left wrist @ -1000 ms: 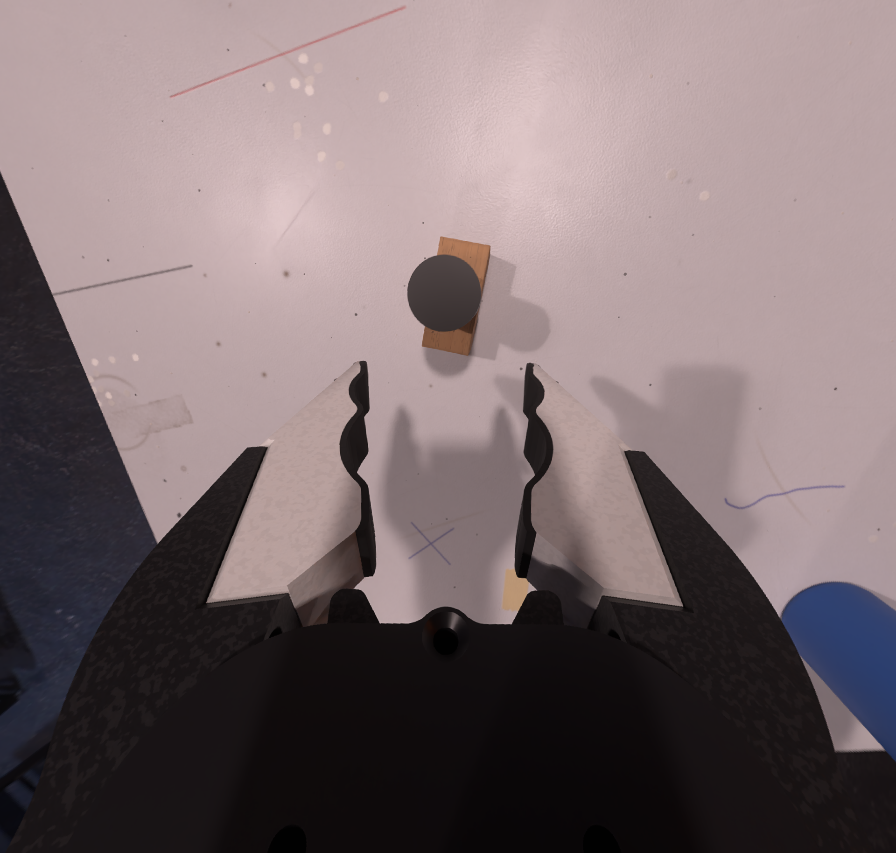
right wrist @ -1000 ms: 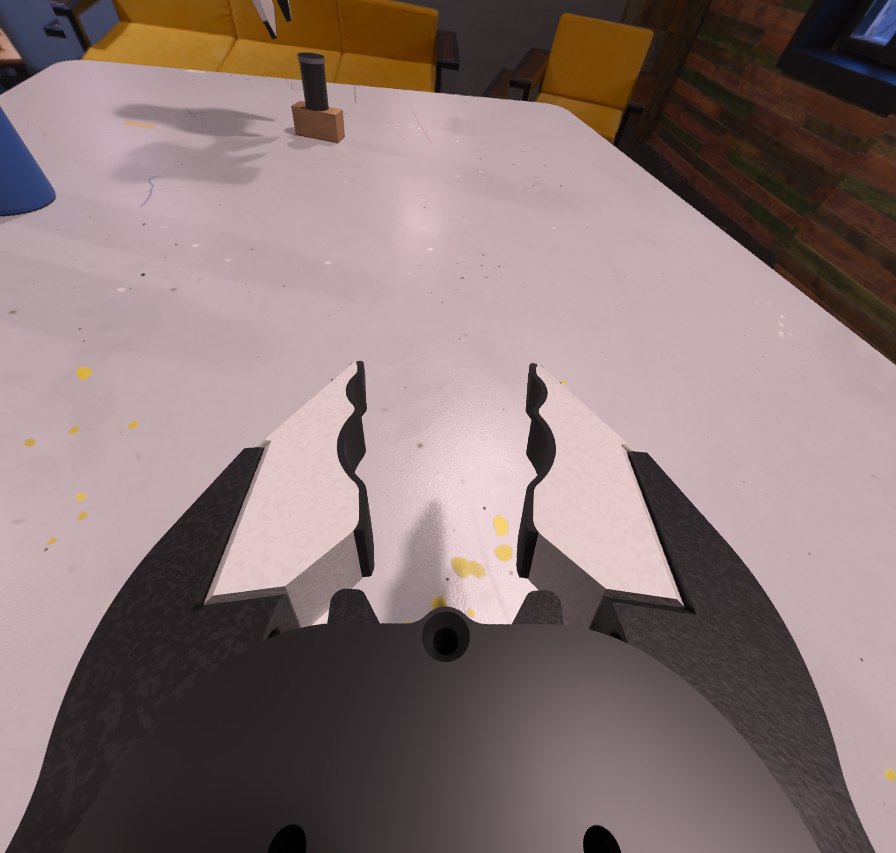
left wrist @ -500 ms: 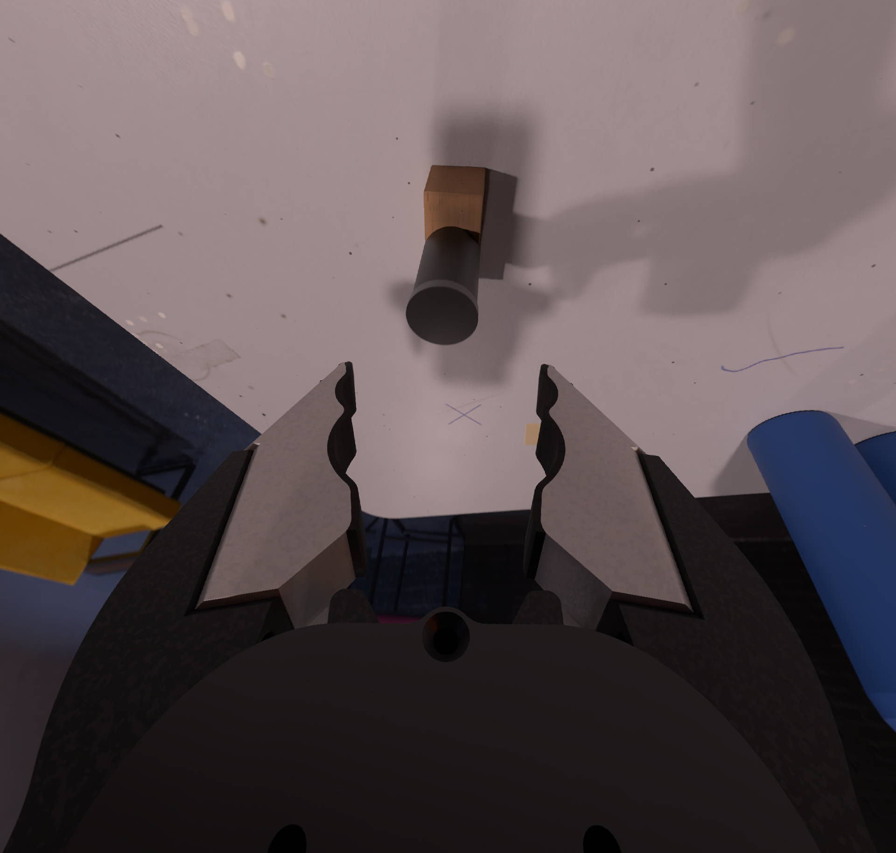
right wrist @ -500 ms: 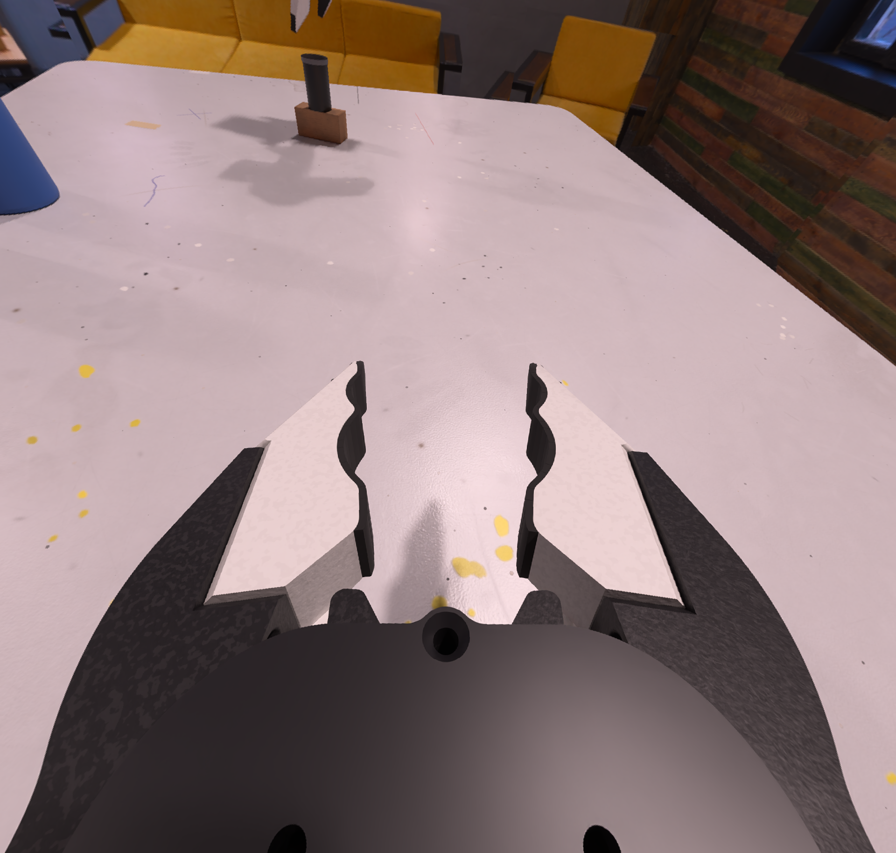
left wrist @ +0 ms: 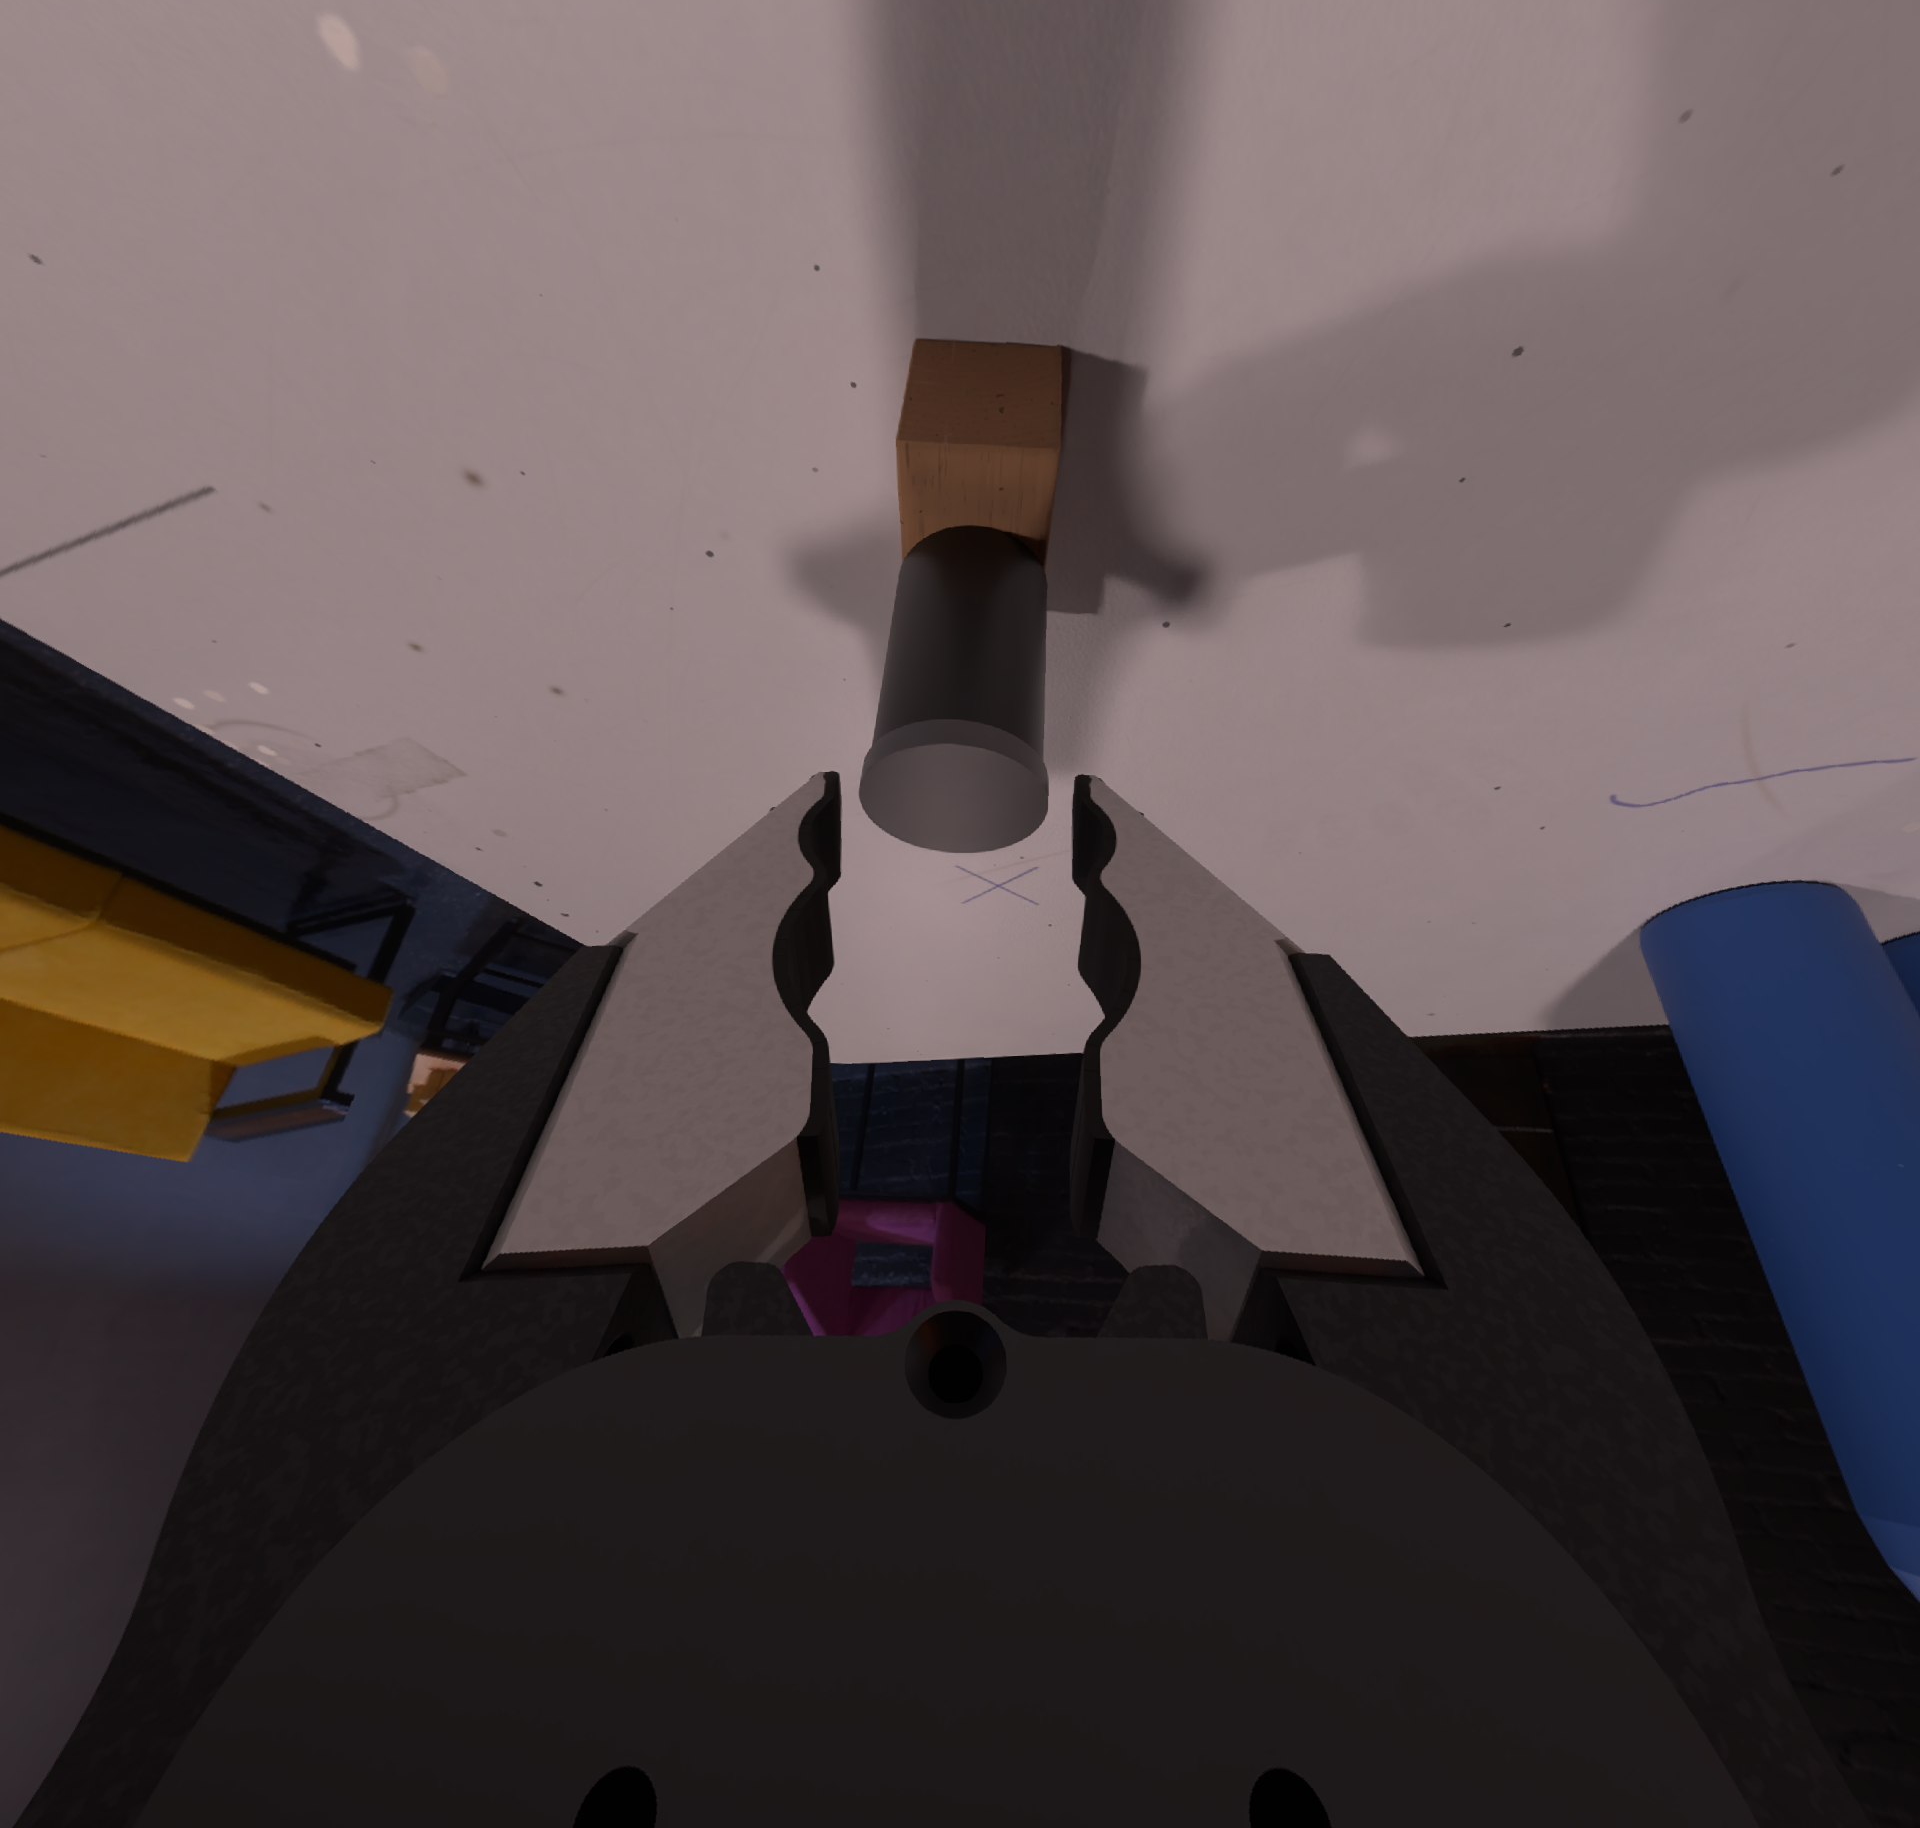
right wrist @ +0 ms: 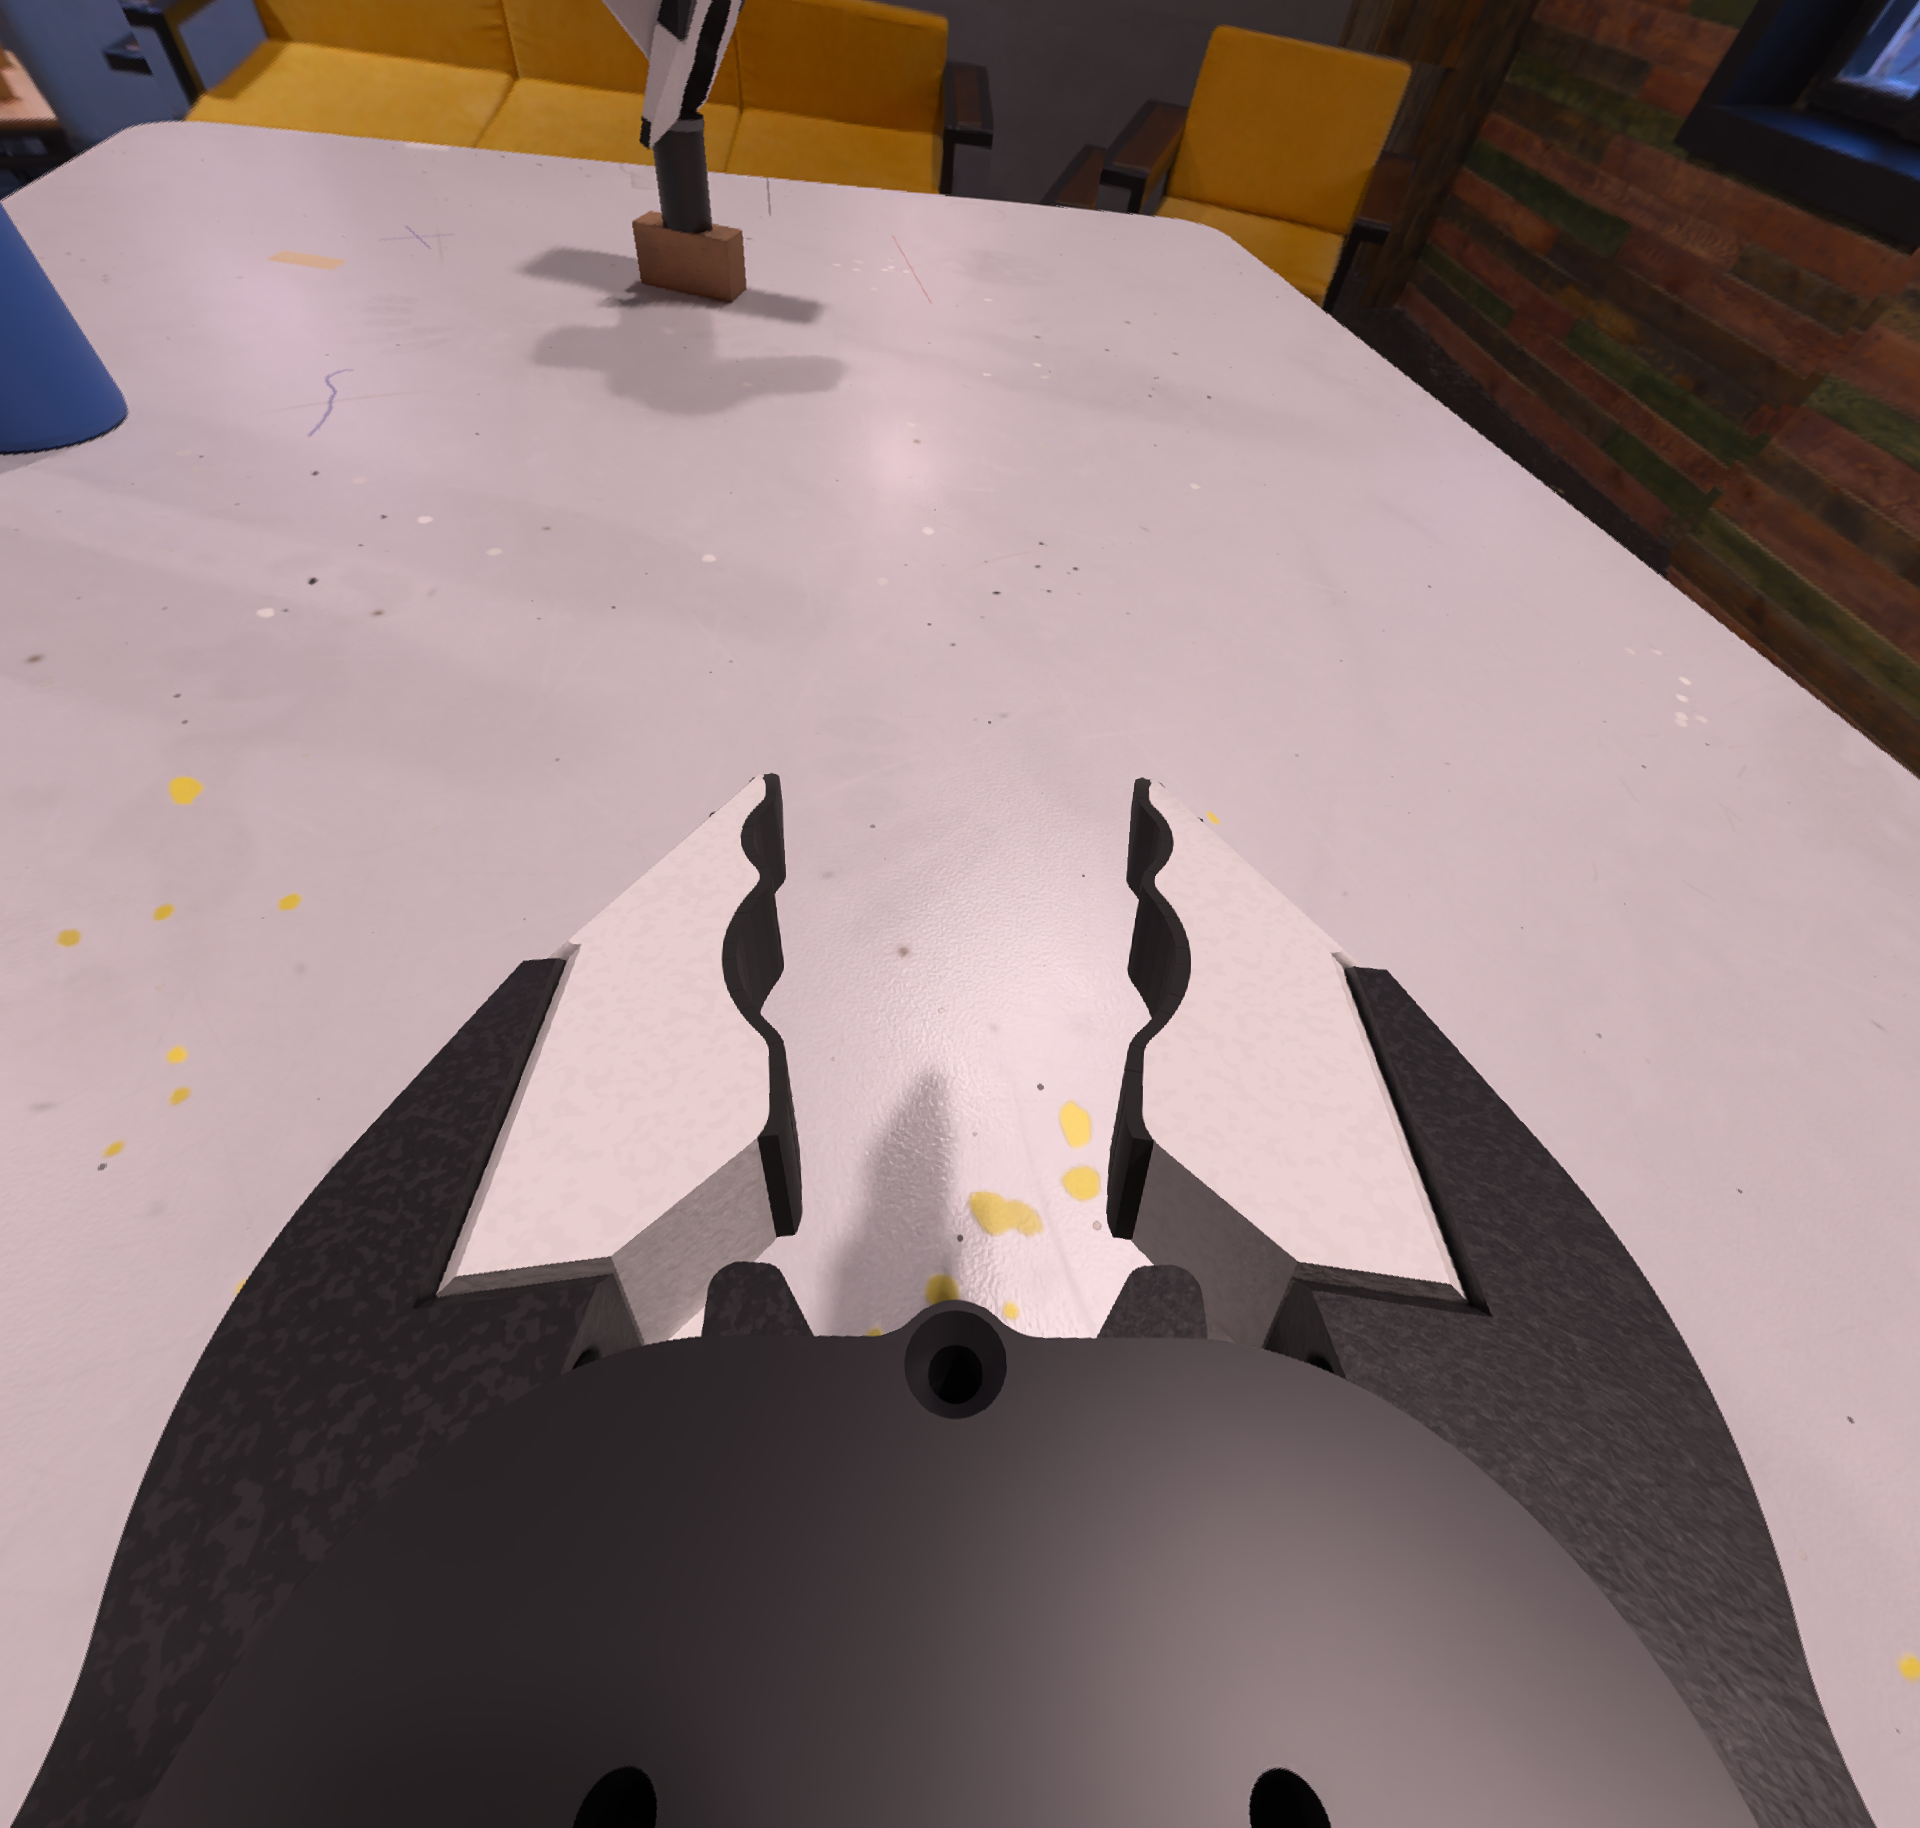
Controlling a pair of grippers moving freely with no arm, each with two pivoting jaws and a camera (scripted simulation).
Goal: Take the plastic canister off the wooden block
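A dark grey plastic canister (left wrist: 961, 677) stands upright on a small wooden block (left wrist: 982, 448) on the white table (left wrist: 416, 376). My left gripper (left wrist: 954, 791) is open, its two fingertips on either side of the canister's top cap with a small gap on each side. In the right wrist view the canister (right wrist: 683, 180) and block (right wrist: 691, 259) sit far off at the back of the table, with the left gripper (right wrist: 675, 64) coming down onto the canister's top. My right gripper (right wrist: 954, 791) is open and empty, low over the near part of the table.
A blue cylinder (left wrist: 1787, 1207) stands on the table to one side of the block; it also shows in the right wrist view (right wrist: 42, 344). A yellow sofa (right wrist: 499, 64) and armchair (right wrist: 1288, 116) stand beyond the table's far edge. A brick wall (right wrist: 1714, 272) is at right.
My left gripper has moved in on the canister, tilting from a top-down view to a side-on one, and its jaws have narrowed around the cap. The right gripper has not moved.
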